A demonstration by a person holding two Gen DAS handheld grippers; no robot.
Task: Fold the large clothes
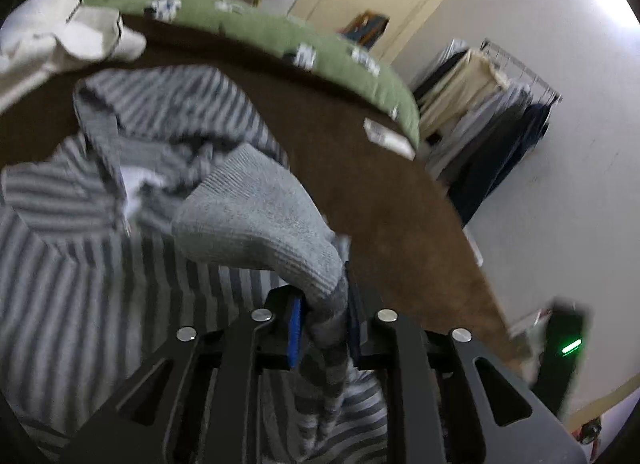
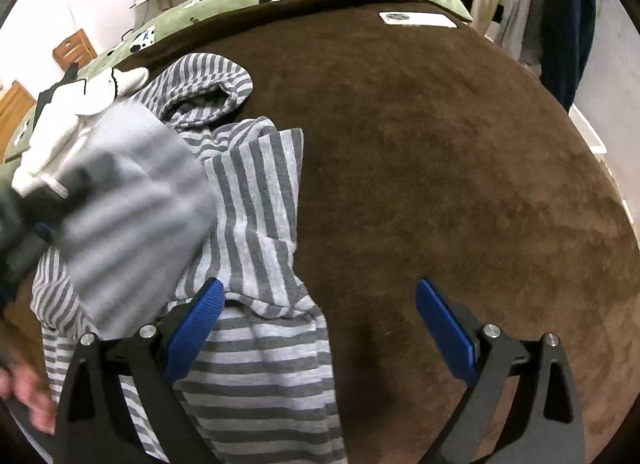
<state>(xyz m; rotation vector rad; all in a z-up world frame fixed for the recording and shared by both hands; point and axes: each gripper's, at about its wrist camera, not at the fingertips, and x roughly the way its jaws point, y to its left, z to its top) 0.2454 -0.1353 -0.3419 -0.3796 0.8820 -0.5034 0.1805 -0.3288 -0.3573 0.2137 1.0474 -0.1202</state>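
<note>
The left gripper (image 1: pixel 322 324) is clamped on a grey ribbed cuff of the striped garment (image 1: pixel 100 272), whose bulk spreads toward ten o'clock over the brown blanket (image 1: pixel 380 191). The right gripper (image 2: pixel 320 328), angled steeply downward, stands wide apart, the garment's edge at its nine o'clock pad.

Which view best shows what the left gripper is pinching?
The left wrist view: the left gripper sits front and centre, jaws pinched on the grey ribbed cuff of the striped garment. The right wrist view shows it only as a motion-blurred shape at the frame's left edge.
</note>
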